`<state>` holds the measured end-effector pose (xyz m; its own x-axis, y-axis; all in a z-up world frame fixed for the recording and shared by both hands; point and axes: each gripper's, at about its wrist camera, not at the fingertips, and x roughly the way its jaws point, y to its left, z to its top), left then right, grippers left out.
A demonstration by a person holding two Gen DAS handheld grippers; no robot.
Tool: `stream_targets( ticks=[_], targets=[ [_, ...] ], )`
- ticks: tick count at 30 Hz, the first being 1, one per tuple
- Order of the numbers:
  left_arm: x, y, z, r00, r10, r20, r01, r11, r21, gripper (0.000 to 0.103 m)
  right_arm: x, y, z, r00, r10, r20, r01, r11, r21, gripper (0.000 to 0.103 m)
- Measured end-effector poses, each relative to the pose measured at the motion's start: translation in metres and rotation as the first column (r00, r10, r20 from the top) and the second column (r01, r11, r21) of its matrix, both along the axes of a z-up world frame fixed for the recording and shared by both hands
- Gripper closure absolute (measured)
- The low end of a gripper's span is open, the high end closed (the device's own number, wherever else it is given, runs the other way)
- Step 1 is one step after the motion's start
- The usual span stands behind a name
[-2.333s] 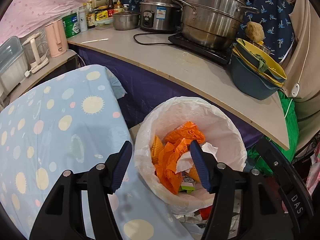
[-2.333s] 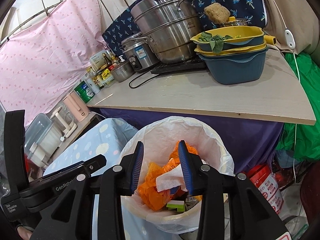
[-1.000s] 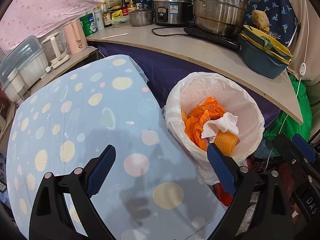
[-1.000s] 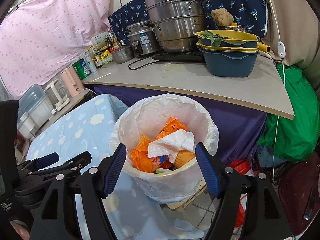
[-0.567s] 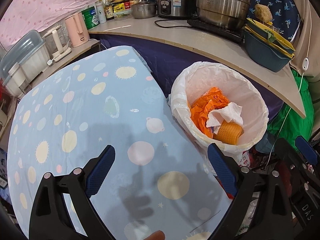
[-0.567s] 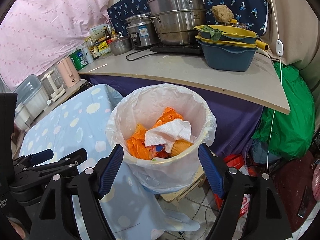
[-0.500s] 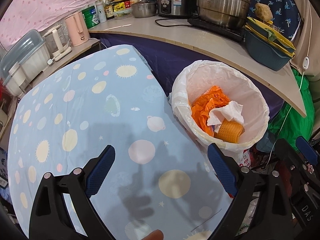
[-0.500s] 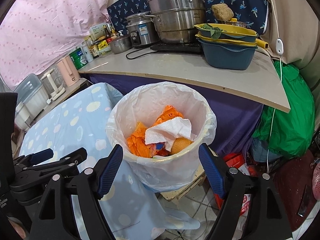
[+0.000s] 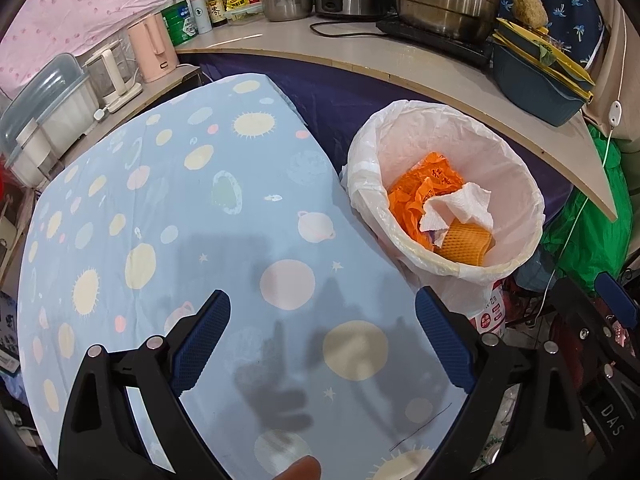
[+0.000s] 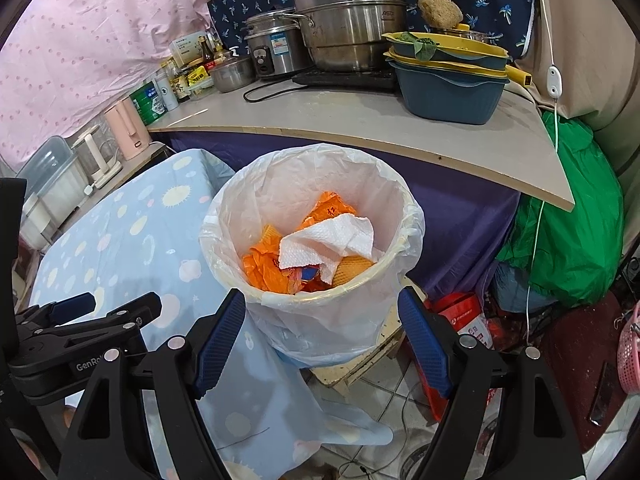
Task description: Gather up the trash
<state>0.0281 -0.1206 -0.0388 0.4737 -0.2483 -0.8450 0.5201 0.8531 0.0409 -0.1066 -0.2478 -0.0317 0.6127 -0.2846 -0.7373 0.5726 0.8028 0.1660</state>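
The left tongs (image 9: 322,342) stand wide apart with nothing between them, hanging over the bare blue spotted cloth (image 9: 160,208) that covers the table. The right tongs (image 10: 322,338) gape just as wide; their jaws have just been opening, and nothing sits between them either. They hang a little in front of and below the rim of the bin (image 10: 394,256), seen over its near side.

The bin is lined with a white bag (image 10: 280,184) folded down over the rim and stands just beside the table's edge, below the curved worktop (image 10: 360,120). Inside lies the trash: a crumpled white paper towel (image 10: 324,246) on top, orange wrappers (image 10: 266,266) under and behind it, and a yellow-orange mesh sleeve (image 9: 466,240) toward the near side. The worktop carries steel pots (image 10: 344,28), a rice cooker (image 10: 274,52), a blue basin with yellow trays (image 10: 448,88), bottles and a pink kettle (image 10: 126,128).

Judging by how things lie, a drop into the bin is done and both tongs are free. No loose trash shows on the cloth in either view, so this looks like the end of the task or the pause before hunting for a further piece. If there is more, the next move calls for swinging a pair of tongs toward it, keeping them spread until they straddle the piece. The thin bag edge could snag if the right tongs pass too close.
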Motion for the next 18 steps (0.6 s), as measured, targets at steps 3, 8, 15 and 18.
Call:
stream_targets(
  ticks=[3,8,15,18],
  targets=[
    [0.0006,-0.0002,-0.0015,1.0,0.001,-0.004,-0.001,1.0,0.005,0.014,-0.0006,-0.001,-0.0024,1.0,-0.004,-0.006,0.004,1.0,0.005,0.027],
    [-0.0002,-0.0016,-0.0037,1.0,-0.005,-0.009,0.006,1.0,0.013,0.014,-0.0003,-0.0007,-0.0037,1.0,-0.006,-0.013,0.006,1.0,0.004,0.027],
    [-0.0003,-0.0037,-0.007,1.0,-0.002,-0.015,0.002,1.0,0.024,0.014,0.0017,-0.0015,-0.0071,1.0,-0.004,-0.02,0.004,1.0,0.01,0.027],
    [0.0006,-0.0038,-0.0088,1.0,0.003,-0.024,-0.002,1.0,0.025,0.014,0.0025,-0.0017,-0.0087,1.0,-0.003,-0.024,0.004,1.0,0.012,0.027]
  ],
)
